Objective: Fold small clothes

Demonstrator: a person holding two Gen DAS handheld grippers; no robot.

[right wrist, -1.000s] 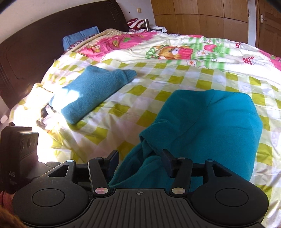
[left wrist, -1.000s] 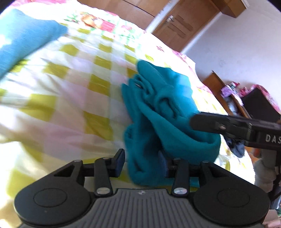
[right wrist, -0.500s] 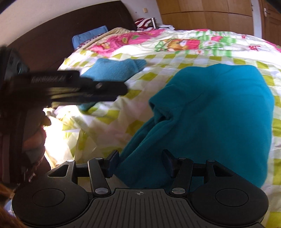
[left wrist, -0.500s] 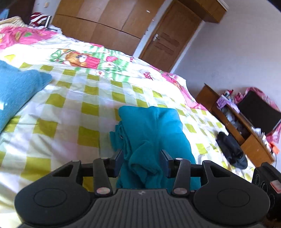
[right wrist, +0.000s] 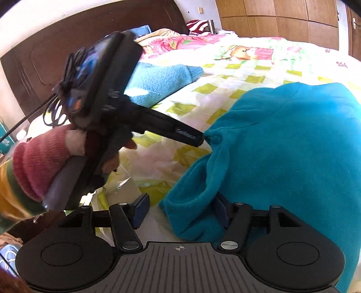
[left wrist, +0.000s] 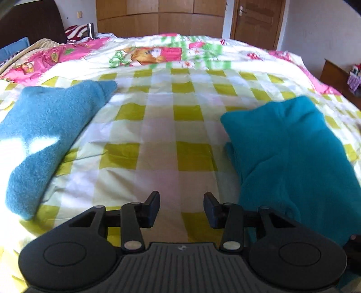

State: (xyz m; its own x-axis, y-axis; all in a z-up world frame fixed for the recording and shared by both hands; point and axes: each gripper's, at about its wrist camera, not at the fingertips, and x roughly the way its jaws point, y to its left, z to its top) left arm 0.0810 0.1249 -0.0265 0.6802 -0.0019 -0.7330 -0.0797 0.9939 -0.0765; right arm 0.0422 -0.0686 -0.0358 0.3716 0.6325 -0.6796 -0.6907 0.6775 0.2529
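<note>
the left gripper [left wrist: 181, 208] had let go of the teal cloth [left wrist: 286, 146] and stood open over bare quilt [left wrist: 158, 126] left of it. the right gripper [right wrist: 180, 213] had just been opening, the cloth's edge loose between its jaws.

a large bed is covered by a white bedspread with yellow-green checks [left wrist: 155, 126], wrinkled near the close edge. towards the far side the cover carries a pink and green cartoon print panel [left wrist: 153, 53]. a dark brown wooden headboard [right wrist: 56, 51] stands at the bed's left end in the right wrist view. beside it lie a red and white striped cloth [left wrist: 75, 30] and a small metal cylinder [left wrist: 90, 29], upright. a blue pillow edge [left wrist: 11, 48] shows at the far left. a light brown wooden wardrobe wall [left wrist: 158, 15] runs behind the bed, with a brown wooden door [left wrist: 257, 22] to its right. a low wooden cabinet [left wrist: 334, 72] stands at the right edge, cluttered on top; the items are too small to tell.
</note>
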